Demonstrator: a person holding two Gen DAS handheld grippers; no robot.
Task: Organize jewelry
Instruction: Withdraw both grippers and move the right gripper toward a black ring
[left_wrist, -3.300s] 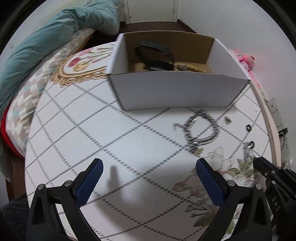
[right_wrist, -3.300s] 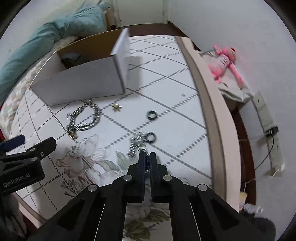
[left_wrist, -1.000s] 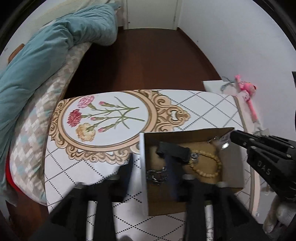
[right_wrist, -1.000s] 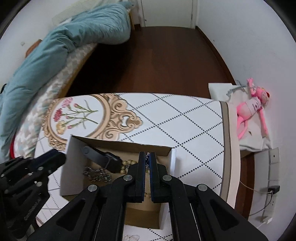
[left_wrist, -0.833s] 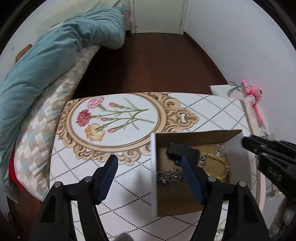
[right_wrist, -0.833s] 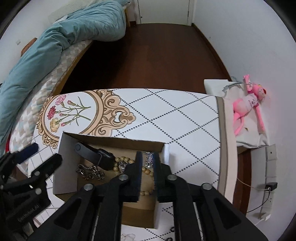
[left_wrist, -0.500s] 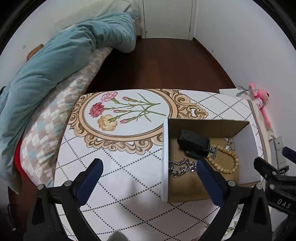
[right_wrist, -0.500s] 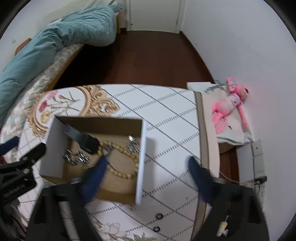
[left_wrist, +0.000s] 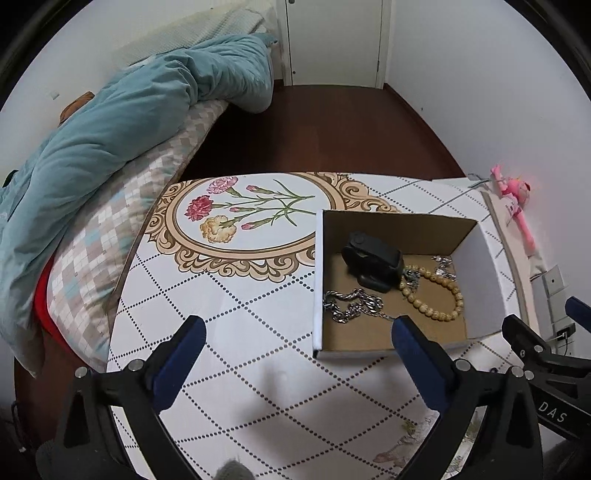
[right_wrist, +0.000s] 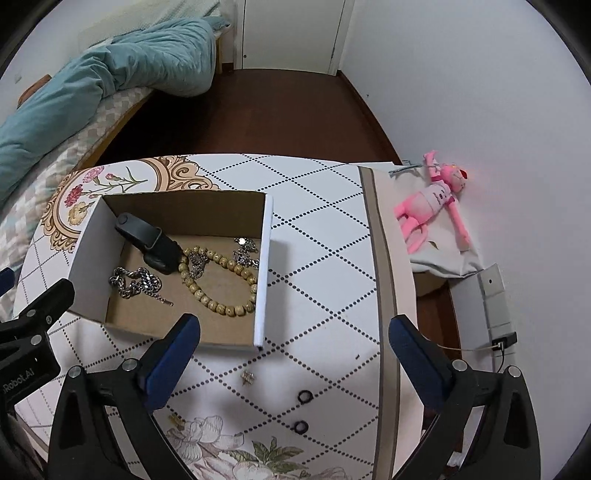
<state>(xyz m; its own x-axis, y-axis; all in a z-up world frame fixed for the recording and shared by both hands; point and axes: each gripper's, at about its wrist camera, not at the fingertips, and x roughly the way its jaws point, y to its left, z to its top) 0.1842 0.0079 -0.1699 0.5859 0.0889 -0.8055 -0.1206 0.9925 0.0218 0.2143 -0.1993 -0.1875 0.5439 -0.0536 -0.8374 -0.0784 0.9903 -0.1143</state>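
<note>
An open cardboard box (right_wrist: 260, 280) stands on the table and also shows in the left wrist view (left_wrist: 317, 295). It holds a black band (right_wrist: 147, 240), a silver chain (right_wrist: 136, 282), a wooden bead bracelet (right_wrist: 221, 284) and a small silver earring piece (right_wrist: 245, 251). On the table in front of the box lie a small gold stud (right_wrist: 247, 376) and two black rings (right_wrist: 304, 397), (right_wrist: 301, 427). My right gripper (right_wrist: 293, 350) is open and empty, held above them. My left gripper (left_wrist: 295, 350) is open and empty, above the table left of the box.
The table (left_wrist: 229, 332) has a white diamond-pattern cloth with a floral medallion (left_wrist: 251, 218). A bed with a teal duvet (left_wrist: 110, 122) lies to the left. A pink plush toy (right_wrist: 432, 199) lies on a ledge to the right, by the wall.
My right gripper carried a silver piece from the table up over the box, opened and dropped it inside. Both grippers have since drawn back from the box.
</note>
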